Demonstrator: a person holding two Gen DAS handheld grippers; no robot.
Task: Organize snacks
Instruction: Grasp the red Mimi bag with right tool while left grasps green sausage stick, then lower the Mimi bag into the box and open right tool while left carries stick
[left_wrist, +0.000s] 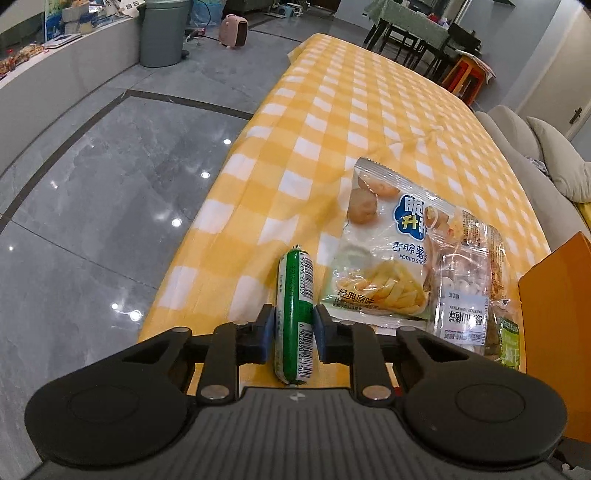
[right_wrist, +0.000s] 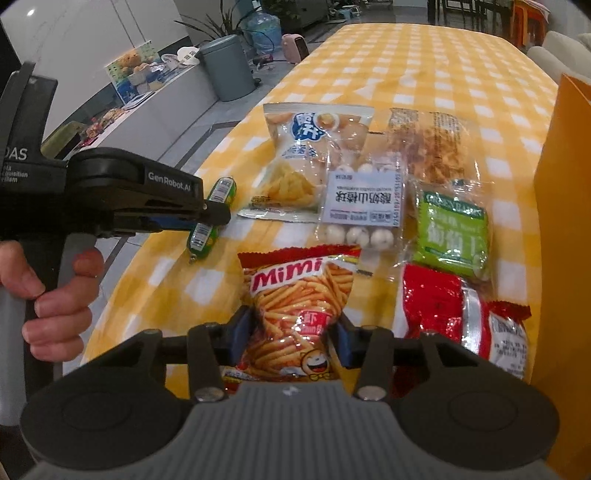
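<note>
A green sausage stick (left_wrist: 295, 314) is clamped between the blue pads of the left gripper (left_wrist: 294, 330), its length running along the fingers, above the near left part of the yellow checked tablecloth (left_wrist: 332, 122). In the right wrist view the same left gripper (right_wrist: 216, 218) is seen from the side, gripped by a person's hand (right_wrist: 55, 295), with the sausage stick (right_wrist: 210, 218) crossing its tips. The Mimi snack bag (right_wrist: 299, 314) is pinched at its waist by the right gripper (right_wrist: 295, 338), the foil visibly creased inward between the pads. Beyond it, a potato stick bag (right_wrist: 299, 158) lies flat on the cloth, partly overlapped by a clear pack of white balls (right_wrist: 360, 206). A green packet (right_wrist: 452, 230) is placed just right of that pack, with a red foil packet (right_wrist: 443, 306) nearer the camera and a clear bag of brown shreds (right_wrist: 432, 144) farther back. An orange box wall (right_wrist: 565, 221) is seen upright along the right edge
</note>
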